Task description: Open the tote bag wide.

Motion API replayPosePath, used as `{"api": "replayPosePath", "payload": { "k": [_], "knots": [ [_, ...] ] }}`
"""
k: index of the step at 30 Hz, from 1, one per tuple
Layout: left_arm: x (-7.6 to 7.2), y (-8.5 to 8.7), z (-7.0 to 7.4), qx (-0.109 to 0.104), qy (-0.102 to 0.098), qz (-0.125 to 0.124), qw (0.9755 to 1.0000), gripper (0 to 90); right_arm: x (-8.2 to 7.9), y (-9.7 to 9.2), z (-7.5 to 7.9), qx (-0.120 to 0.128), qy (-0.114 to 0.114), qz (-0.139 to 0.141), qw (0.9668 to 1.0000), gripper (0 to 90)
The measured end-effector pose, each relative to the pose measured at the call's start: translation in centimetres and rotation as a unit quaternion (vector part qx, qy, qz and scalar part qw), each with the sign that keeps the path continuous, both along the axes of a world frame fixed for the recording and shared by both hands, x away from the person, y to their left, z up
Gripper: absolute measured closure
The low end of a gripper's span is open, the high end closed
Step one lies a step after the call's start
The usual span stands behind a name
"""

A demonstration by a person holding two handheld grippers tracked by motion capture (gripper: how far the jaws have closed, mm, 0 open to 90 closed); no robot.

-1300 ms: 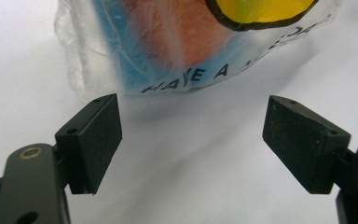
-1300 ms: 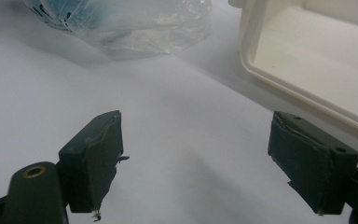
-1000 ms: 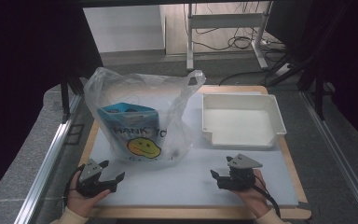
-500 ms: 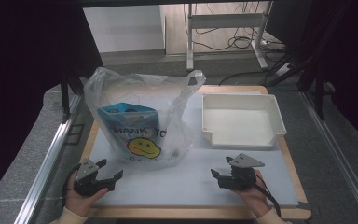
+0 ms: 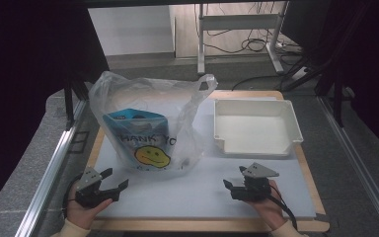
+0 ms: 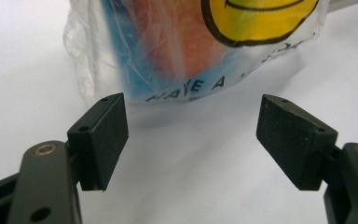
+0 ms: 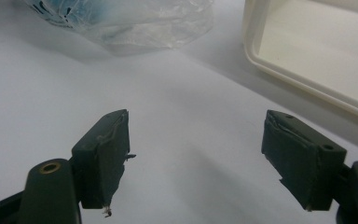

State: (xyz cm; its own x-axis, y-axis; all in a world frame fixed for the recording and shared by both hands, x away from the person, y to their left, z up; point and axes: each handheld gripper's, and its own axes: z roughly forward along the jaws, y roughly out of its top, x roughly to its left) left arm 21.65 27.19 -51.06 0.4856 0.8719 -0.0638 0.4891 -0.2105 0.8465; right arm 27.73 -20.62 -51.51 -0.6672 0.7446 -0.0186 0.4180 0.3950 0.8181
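In the high view, the left tongs (image 5: 114, 181) are sitting a little nearer the person than half a second ago, while the right tongs (image 5: 231, 186) are keeping their place, both gaping wide and gripping nothing. In the left gripper view, the clear plastic bag (image 6: 191, 51), which is holding a blue pouch (image 6: 135, 60), is lying just ahead of the tongs on the white surface (image 6: 191, 177). In the right gripper view, the white tray (image 7: 317, 51) is showing nothing inside, ahead and to the right of those tongs.

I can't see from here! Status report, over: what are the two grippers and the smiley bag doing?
Left gripper open, right gripper open, both empty. Clear plastic smiley-face bag stands untouched, blue pouch inside. Empty white plastic tray beside it. Nothing in the way.
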Motion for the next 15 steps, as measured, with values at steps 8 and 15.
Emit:
{"api": "replayPosePath", "payload": {
  "k": [8, 15],
  "knots": [
    [0.1, 1.1, 1.7, -0.020, -0.014, 0.006, 0.9997, 25.1, 0.0, 0.3, -0.2, -0.003, 0.002, 0.004, 1.0000, 23.6],
    [0.0, 1.8, 2.6, -0.029, -0.022, 0.013, 0.9993, 25.1, 0.0, 0.5, -0.2, -0.004, 0.005, 0.006, 1.0000, 23.6]
  ]
}}
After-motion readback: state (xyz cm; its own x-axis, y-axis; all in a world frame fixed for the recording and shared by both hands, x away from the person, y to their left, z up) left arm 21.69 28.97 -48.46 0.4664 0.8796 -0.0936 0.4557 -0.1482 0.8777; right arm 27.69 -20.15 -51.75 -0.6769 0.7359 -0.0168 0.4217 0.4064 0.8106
